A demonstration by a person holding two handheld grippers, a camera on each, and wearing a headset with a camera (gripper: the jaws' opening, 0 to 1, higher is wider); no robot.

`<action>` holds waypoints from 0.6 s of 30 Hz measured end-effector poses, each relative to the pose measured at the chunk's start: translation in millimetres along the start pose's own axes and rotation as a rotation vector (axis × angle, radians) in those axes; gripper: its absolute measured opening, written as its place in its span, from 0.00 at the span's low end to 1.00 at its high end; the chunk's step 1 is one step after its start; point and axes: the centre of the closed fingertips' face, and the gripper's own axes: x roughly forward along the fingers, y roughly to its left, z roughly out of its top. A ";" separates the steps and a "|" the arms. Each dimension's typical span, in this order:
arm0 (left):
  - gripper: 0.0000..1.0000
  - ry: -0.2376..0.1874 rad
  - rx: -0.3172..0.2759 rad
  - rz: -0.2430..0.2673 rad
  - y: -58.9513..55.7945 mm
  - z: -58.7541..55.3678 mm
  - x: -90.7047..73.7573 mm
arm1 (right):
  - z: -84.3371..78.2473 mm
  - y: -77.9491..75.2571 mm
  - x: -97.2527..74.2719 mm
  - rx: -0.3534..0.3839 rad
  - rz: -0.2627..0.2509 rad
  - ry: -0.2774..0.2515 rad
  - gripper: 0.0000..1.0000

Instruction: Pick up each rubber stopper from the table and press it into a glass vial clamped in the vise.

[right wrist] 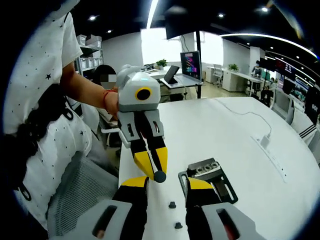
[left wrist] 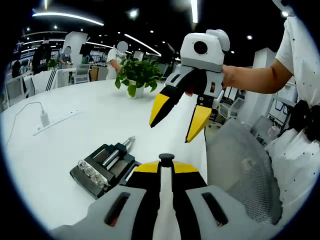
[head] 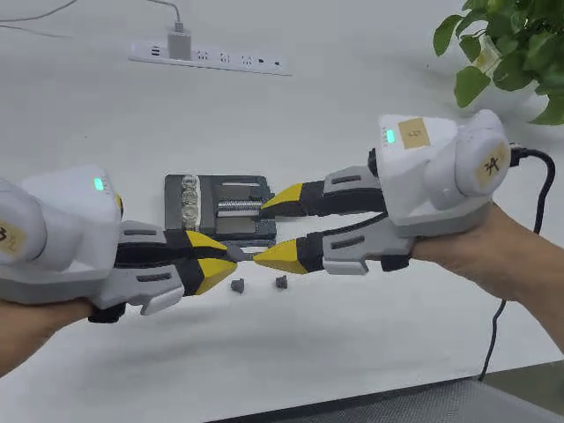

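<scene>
The left gripper [head: 225,257] has its jaws drawn together on a small dark rubber stopper [left wrist: 166,159], which is pinched at the very tips and sticks out past them. Directly ahead of those tips, nearly touching the stopper, is the right gripper [head: 267,231]. Its jaws are spread apart with nothing between them, the lower tip level with the stopper and the upper tip raised over the vise. This looks like a hand-over or a regrip. Just below and slightly ahead of the left tips, two more stoppers [head: 237,285] [head: 281,282] lie loose on the white table [head: 352,335], near each other but apart. Beyond the tips and off to the left gripper's own left stands the dark vise [head: 240,229]. A row of glass vials [head: 189,198] is clamped upright at its far jaw, and its screw points towards the right gripper. The stopper is probably light, soft and grippy, so it should squash a little and may twist or pop out under a hard pinch. It is best held across the wider top, leaving the narrow end free to enter a vial mouth. The vials are thin, brittle glass, so the press should go straight down the axis, not sideways. Farthest off are a power strip [head: 211,57] and a leafy plant [head: 511,44].
</scene>
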 end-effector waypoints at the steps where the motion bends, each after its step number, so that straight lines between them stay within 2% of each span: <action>1: 0.04 -0.003 0.002 -0.001 -0.9 1.2 -0.2 | 0.0 0.6 0.4 -0.009 0.011 0.008 0.24; 6: 0.04 -0.017 0.026 -0.008 -5.7 8.1 -1.8 | 3.2 8.9 3.7 -0.024 0.084 0.032 0.17; 8: 0.04 -0.021 0.032 -0.009 -6.8 9.9 -2.5 | 2.5 10.6 4.4 -0.048 0.096 0.058 0.17; 13: 0.04 -0.028 0.050 -0.011 -9.6 14.5 -4.1 | 4.9 17.0 5.5 -0.054 0.134 0.074 0.13; 18: 0.04 -0.022 0.070 -0.020 -12.3 15.7 -4.1 | 5.1 18.1 5.6 -0.063 0.149 0.085 0.11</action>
